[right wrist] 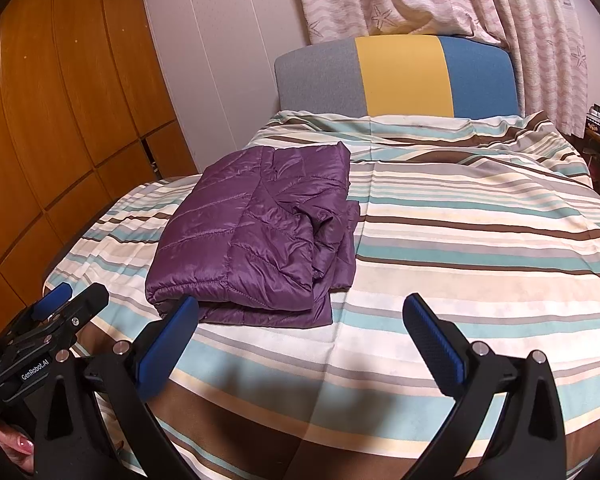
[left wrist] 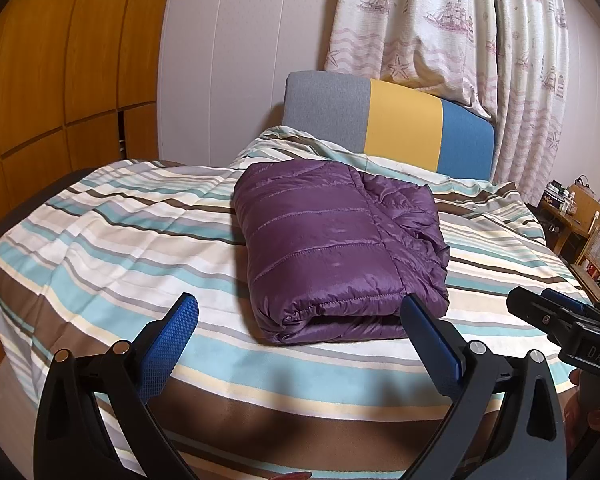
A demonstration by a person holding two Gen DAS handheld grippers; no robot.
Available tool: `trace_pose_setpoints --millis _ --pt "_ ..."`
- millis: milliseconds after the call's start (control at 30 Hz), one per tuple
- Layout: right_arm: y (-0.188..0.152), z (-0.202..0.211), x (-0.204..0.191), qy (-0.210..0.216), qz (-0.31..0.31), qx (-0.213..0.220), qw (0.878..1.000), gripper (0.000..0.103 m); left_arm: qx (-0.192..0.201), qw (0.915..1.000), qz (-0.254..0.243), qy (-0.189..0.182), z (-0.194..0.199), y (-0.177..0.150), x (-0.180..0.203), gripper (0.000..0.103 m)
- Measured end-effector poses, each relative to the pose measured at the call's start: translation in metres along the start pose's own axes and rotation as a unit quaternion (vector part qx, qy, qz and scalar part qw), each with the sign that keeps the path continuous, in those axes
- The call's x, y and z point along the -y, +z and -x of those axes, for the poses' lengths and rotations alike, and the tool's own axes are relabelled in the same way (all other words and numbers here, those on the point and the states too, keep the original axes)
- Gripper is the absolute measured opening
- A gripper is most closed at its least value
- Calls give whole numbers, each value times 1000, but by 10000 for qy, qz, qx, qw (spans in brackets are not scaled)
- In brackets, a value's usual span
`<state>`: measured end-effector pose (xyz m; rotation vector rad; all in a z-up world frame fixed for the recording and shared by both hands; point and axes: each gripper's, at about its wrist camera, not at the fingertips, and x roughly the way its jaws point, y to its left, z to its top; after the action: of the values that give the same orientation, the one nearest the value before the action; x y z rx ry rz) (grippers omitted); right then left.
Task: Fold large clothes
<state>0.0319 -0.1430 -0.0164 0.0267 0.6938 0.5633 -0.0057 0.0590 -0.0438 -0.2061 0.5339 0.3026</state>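
Note:
A purple quilted puffer jacket (left wrist: pixel 332 248) lies folded into a compact rectangle on the striped bedspread (left wrist: pixel 112 240). It also shows in the right wrist view (right wrist: pixel 256 240), left of centre. My left gripper (left wrist: pixel 300 312) is open and empty, held just short of the jacket's near edge. My right gripper (right wrist: pixel 300 312) is open and empty, above the bedspread (right wrist: pixel 480 240) to the right of the jacket. Each gripper shows at the edge of the other's view: the right one (left wrist: pixel 556 312) and the left one (right wrist: pixel 68 296).
A grey, yellow and blue headboard (left wrist: pixel 388 120) stands at the far end of the bed. A wooden wardrobe (left wrist: pixel 60 80) is on the left. Patterned curtains (left wrist: pixel 460 32) hang behind. A cluttered wooden desk and chair (left wrist: pixel 584 216) sit at the right.

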Motion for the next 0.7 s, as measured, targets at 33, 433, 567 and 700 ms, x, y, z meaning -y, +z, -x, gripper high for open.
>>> trace_pose_setpoints --millis 33,433,567,700 --pt "0 0 0 -5 4 -7 10000 101 -4 10000 7 -15 0 -1 0 100" --pt "0 0 0 -7 -1 -21 10000 101 -59 10000 22 -45 -3 -3 0 100" --pt "-1 0 0 -5 4 -22 10000 101 -102 9999 32 -102 -5 -4 -1 100" --pt "0 0 0 -3 -4 -22 10000 101 -142 9998 25 -131 -7 -3 -2 100"
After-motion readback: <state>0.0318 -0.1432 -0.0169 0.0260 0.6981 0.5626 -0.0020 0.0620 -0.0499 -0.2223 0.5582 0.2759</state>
